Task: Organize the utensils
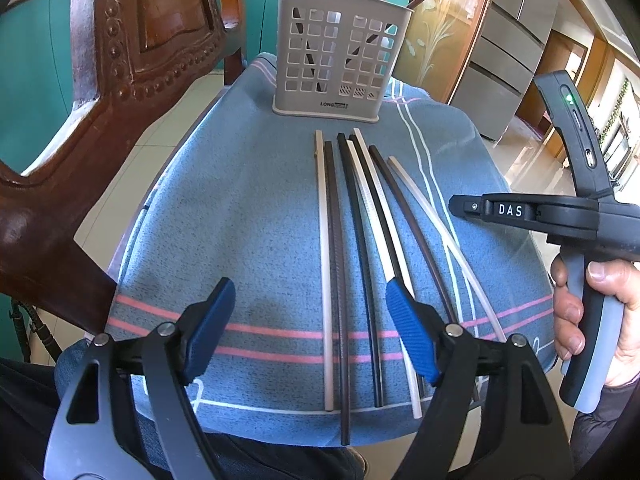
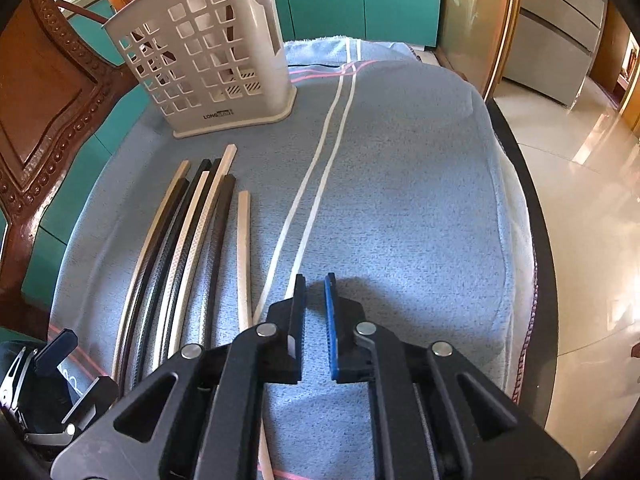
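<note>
Left wrist view first: the left gripper (image 1: 310, 330) hangs low in the frame with its blue-padded jaws spread wide and nothing between them, poised over the near ends of the loose chopsticks (image 1: 360, 264), a fan of black and cream sticks lying on the blue striped towel (image 1: 248, 208). Upper centre stands the grey perforated plastic utensil holder (image 1: 340, 52), already with a couple of dark sticks leaning out of it. At the right edge, a hand (image 1: 592, 312) carries the other tool. Right wrist view: the right gripper (image 2: 315, 292) has its jaws nearly together, gripping nothing, over bare towel at lower centre, the chopsticks to its left. My read: we are between picks. Next, a gripper must drop over one stick, pinch it cleanly, and lift it into the holder.
</note>
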Tool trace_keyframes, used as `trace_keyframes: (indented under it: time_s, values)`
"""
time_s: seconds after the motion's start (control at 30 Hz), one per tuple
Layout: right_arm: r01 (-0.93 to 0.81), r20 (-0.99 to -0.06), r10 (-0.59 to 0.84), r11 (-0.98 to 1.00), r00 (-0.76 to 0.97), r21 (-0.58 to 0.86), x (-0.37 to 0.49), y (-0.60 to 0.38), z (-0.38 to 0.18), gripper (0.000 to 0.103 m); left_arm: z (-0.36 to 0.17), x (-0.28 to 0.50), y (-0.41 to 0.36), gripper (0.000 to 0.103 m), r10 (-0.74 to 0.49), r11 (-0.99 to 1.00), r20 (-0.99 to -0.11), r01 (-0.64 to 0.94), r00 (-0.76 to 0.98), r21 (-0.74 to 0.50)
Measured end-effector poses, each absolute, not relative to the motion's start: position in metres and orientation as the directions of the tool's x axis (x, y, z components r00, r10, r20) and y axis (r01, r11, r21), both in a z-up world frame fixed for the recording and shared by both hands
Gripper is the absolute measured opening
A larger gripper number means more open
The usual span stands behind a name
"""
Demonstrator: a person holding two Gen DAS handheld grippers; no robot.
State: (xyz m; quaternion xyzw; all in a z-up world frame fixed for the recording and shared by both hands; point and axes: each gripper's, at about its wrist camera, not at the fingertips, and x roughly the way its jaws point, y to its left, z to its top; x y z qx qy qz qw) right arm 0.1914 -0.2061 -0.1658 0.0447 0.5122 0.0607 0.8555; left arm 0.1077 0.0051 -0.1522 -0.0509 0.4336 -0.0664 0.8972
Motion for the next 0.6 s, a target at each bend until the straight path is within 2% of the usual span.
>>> trace_keyframes:
  time_s: [0.3, 0.37, 0.53, 0.6]
  values:
    - [-0.087, -0.872, 0.156, 0.988, 0.464, 0.13, 0.187, -0.202, -0.164, 0.01, -0.153, 0.108, 0.006, 0.078, -0.176, 0.984, -0.774, 0.078, 0.608, -0.162]
    - [-0.1, -0.871, 0.166, 0.986, 0.462, 0.135, 0.185, -0.201, -0.163, 0.004, -0.151, 0.114, 0.009, 0.078, -0.19, 0.981, -0.769, 0.081, 0.611, -0.178]
    - [-0.097, -0.86, 0.174, 0.985, 0.479, 0.146, 0.182, -0.205, -0.155, 0.003, -0.146, 0.137, 0.02, 0.077, -0.242, 0.968, -0.765, 0.093, 0.597, -0.234]
    - [-0.098, -0.853, 0.177, 0.984, 0.491, 0.147, 0.181, -0.207, -0.151, 0.003, -0.147, 0.145, 0.023, 0.064, -0.267, 0.961, -0.766, 0.103, 0.584, -0.256]
